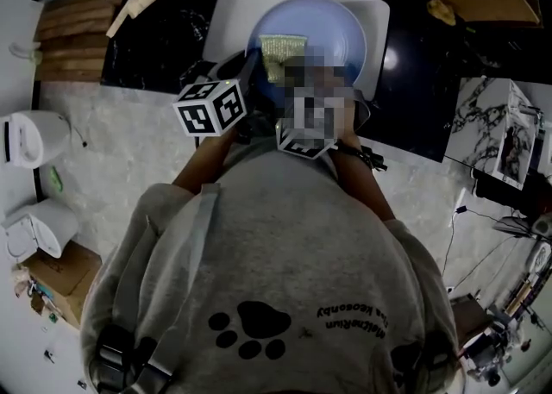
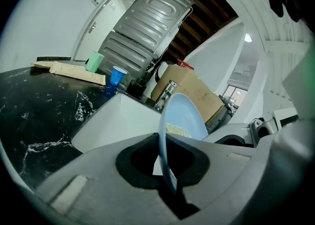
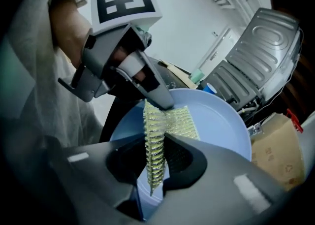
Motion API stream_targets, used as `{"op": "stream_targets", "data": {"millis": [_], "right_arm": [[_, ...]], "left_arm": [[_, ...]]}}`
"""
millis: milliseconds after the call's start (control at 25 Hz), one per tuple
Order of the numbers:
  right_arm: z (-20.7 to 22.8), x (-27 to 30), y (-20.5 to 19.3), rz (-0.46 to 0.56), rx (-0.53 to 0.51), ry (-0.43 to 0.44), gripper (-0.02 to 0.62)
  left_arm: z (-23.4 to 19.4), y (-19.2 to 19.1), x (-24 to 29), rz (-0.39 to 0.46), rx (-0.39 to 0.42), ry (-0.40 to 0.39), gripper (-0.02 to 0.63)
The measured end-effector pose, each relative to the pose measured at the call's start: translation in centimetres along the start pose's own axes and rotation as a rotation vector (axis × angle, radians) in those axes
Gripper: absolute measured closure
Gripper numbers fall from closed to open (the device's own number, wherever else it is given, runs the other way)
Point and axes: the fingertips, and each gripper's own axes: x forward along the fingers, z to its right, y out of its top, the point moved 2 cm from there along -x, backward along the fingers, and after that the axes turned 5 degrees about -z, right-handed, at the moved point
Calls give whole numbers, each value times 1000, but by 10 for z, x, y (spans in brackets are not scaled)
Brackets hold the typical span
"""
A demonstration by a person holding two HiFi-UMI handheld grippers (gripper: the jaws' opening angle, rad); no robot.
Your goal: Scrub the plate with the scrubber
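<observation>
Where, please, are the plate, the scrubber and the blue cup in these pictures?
plate (image 3: 221, 125), right gripper view, bare inner face.
scrubber (image 3: 180, 120), right gripper view, flat part against plate.
blue cup (image 2: 116, 77), left gripper view, side wall.

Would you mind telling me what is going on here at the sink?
A person is working with a two-jaw tool in each hand. The left tool is shut on the rim of a pale blue plate, holding it over the white sink. The right tool is shut on a yellow-green scrubber, which lies against the plate's face, close to where the left tool grips.
</observation>
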Motion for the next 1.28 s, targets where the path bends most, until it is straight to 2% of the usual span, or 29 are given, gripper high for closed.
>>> {"op": "stream_targets", "data": {"millis": [160, 360, 760, 1280], "right_arm": [[-24, -1, 2, -19, -9, 136, 520], [-51, -9, 4, 1, 59, 312, 520], [-72, -26, 2, 24, 165, 488, 522], [-69, -57, 1, 48, 248, 617, 522]], "left_arm": [[-7, -4, -5, 43, -22, 16, 586], [-12, -8, -8, 79, -36, 33, 588], [-17, -15, -13, 130, -60, 61, 588], [-17, -16, -16, 154, -34, 71, 588]]}}
